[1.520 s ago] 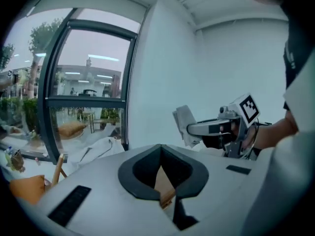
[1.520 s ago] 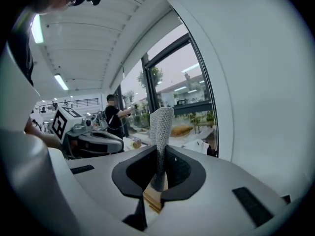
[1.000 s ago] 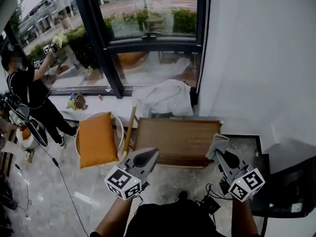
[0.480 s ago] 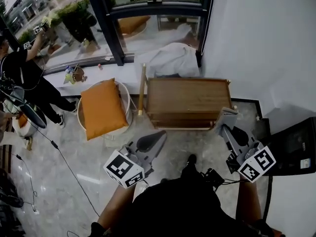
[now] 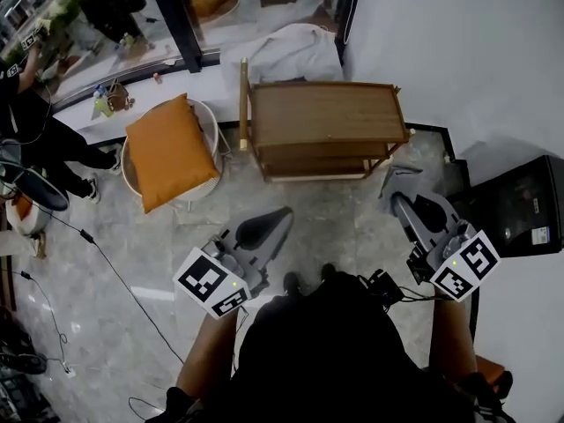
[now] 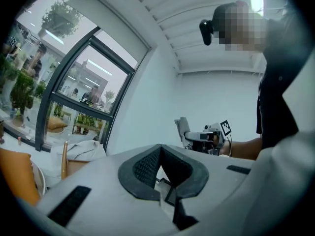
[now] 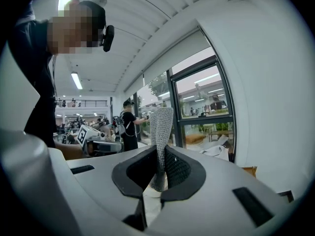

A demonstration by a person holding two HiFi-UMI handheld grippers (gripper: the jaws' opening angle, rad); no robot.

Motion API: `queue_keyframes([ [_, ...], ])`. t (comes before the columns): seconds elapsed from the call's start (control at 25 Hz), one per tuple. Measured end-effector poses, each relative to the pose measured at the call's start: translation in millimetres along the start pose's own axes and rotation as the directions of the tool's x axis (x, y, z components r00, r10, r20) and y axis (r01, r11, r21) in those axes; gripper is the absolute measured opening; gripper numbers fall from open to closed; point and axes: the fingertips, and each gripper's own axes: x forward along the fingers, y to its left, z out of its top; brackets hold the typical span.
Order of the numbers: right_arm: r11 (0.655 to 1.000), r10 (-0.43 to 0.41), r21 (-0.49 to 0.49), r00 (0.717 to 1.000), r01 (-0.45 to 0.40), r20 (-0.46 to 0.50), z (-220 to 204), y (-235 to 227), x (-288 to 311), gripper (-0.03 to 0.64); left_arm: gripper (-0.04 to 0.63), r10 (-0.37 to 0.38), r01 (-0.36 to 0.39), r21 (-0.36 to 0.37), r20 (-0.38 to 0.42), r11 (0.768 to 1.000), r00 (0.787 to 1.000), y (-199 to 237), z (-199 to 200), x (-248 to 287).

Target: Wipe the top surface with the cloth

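While both grippers hang over the floor, the right gripper (image 5: pixel 401 203) pinches the grey cloth (image 5: pixel 394 180) tight; the left gripper (image 5: pixel 275 218) is closed on nothing. Marker cubes (image 5: pixel 210 282) show only black-white squares. Beyond, the wooden table (image 5: pixel 322 113); cloth near its front corner, off the top.

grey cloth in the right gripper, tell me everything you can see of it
The grey cloth, small with a knitted-looking weave, is bunched into a narrow strip. It stands nearly upright, its lower end pinched between the jaws of the right gripper, its free end poking past them. It is held in the air, short of the brown wooden side table, touching only the jaws.
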Motion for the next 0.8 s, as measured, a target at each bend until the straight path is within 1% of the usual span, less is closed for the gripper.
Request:
queue_keyframes([
  [0.12,1.0,0.006,-0.006,1.0,-0.006,0.001,4.1,-5.0,-8.5,0.037,0.011,-0.012,0.012,0.009,0.015,1.0,1.0,-8.0,7.2,11.0],
  [0.24,0.999,0.035,0.0,0.999,-0.035,0.012,7.2,-3.8,-13.3,0.037,0.011,-0.006,0.006,0.011,0.019,1.0,1.0,-13.8,13.6,18.9],
  [0.48,0.99,0.121,0.065,0.992,-0.123,0.027,-7.2,1.4,-28.7,0.037,0.011,-0.019,0.019,-0.012,-0.009,1.0,1.0,-43.7,6.6,42.2],
  [0.64,0.986,0.154,0.062,0.988,-0.156,0.028,-12.8,0.0,-35.0,0.037,0.011,-0.035,0.035,-0.005,-0.049,0.999,0.998,-58.8,-3.1,55.8],
  [0.8,0.982,0.182,0.047,0.983,-0.183,0.027,-12.9,3.1,-37.9,0.037,0.011,-0.04,0.04,-0.001,-0.062,0.999,0.997,-67.4,-6.3,58.4],
])
